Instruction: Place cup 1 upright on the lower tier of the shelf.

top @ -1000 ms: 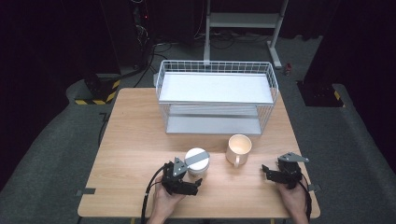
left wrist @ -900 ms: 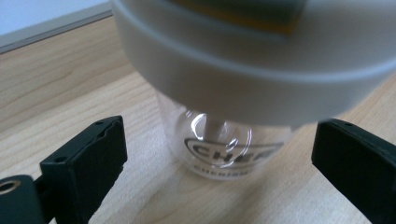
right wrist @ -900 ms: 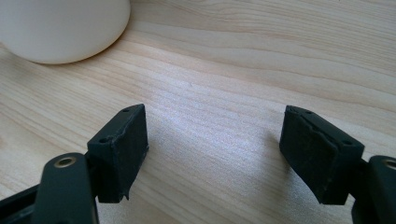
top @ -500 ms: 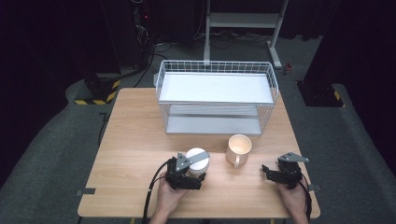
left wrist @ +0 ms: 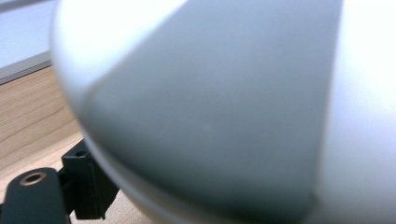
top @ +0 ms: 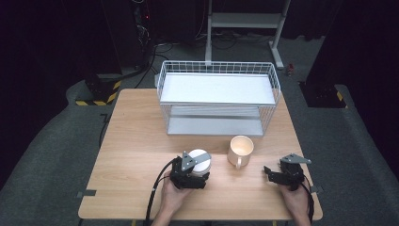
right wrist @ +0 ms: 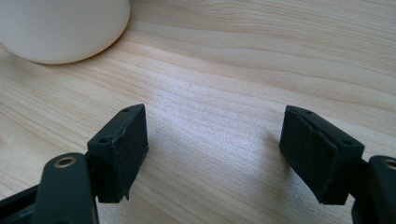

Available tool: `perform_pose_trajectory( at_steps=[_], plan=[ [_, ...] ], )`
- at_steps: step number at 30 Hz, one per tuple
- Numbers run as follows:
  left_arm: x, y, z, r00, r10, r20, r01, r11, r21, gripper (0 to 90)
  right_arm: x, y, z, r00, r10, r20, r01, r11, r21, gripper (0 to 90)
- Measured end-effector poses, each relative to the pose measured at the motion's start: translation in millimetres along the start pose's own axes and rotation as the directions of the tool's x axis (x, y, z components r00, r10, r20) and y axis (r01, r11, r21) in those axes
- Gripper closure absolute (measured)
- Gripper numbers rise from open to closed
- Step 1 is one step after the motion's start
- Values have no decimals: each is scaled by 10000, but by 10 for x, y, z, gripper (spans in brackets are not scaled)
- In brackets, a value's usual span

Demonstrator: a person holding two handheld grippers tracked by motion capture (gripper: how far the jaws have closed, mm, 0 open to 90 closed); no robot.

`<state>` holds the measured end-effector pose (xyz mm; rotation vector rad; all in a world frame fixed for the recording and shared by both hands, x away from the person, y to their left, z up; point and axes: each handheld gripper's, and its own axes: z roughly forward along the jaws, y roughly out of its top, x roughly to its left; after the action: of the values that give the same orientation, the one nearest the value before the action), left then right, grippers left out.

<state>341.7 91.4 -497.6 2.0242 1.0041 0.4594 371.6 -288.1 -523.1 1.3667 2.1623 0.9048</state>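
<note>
Left gripper (top: 196, 170) had advanced onto white cup (top: 199, 160), lower centre | its jaw gap: cannot tell | right gripper (top: 274, 174) gaped wide, empty, lower right | risk: off-centre push tips cup toward mug (top: 240, 150)

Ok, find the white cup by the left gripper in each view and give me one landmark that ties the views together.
High view: the white cup stands at the table's near middle, left of the cream mug, right at the left gripper.
Left gripper view: a blurred white curved wall very close across most of the picture.
Right gripper view: I can't pick it out; the pale base at upper left could be either cup.
Shared landmark: the wooden tabletop.
</note>
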Motion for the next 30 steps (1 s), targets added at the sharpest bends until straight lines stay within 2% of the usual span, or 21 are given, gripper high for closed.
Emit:
perform_pose_trajectory(
  at_steps=[12,30],
  plan=[
    [-34,29,24,9996,271,-58,-271,9996,-24,181,-1,0,0,10000,-16,-1,16,10000,-5,236],
    [-40,26,21,9992,379,-99,-379,9993,-42,189,-1,0,0,10000,-15,-2,15,10000,-5,236]
  ],
)
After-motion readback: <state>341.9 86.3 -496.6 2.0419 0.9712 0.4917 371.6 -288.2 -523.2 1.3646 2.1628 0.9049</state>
